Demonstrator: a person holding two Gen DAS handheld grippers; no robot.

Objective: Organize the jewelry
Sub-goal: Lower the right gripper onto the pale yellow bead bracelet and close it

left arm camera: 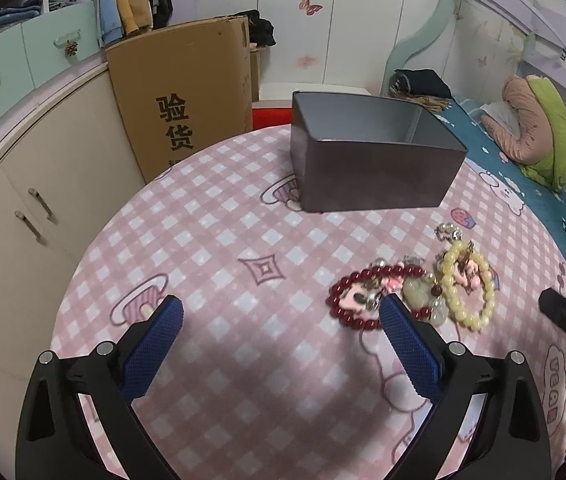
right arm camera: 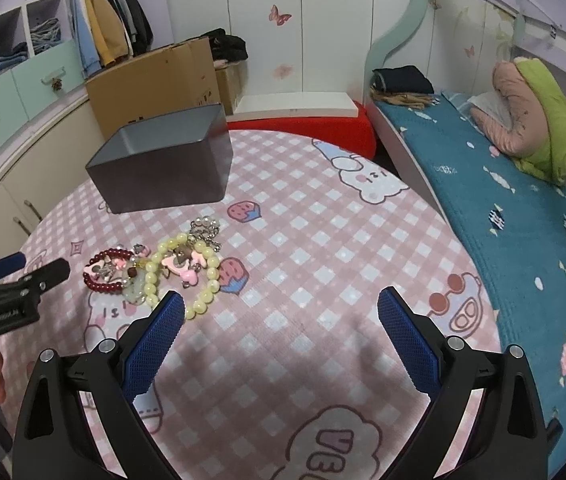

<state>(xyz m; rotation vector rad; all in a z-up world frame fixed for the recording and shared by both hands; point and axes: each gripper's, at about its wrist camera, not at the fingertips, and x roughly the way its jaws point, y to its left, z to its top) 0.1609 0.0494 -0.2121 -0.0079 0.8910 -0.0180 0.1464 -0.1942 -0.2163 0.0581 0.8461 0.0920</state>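
A tangle of jewelry lies on the pink checked surface [left arm camera: 243, 240] just in front of an open gray box [left arm camera: 375, 160]: a red bead bracelet [left arm camera: 347, 284], a pale yellow bead bracelet [left arm camera: 469, 280] and silver chain pieces [right arm camera: 205, 232]. The left claw [left arm camera: 283, 312] hovers beside the red bracelet, spread wide and empty; the right claw [right arm camera: 281, 308], equally wide and empty, hangs near the yellow bracelet.

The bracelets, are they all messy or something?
Yes. The red bracelet, yellow bracelet and little charms lie heaped and overlapping on the table, outside the dark box.
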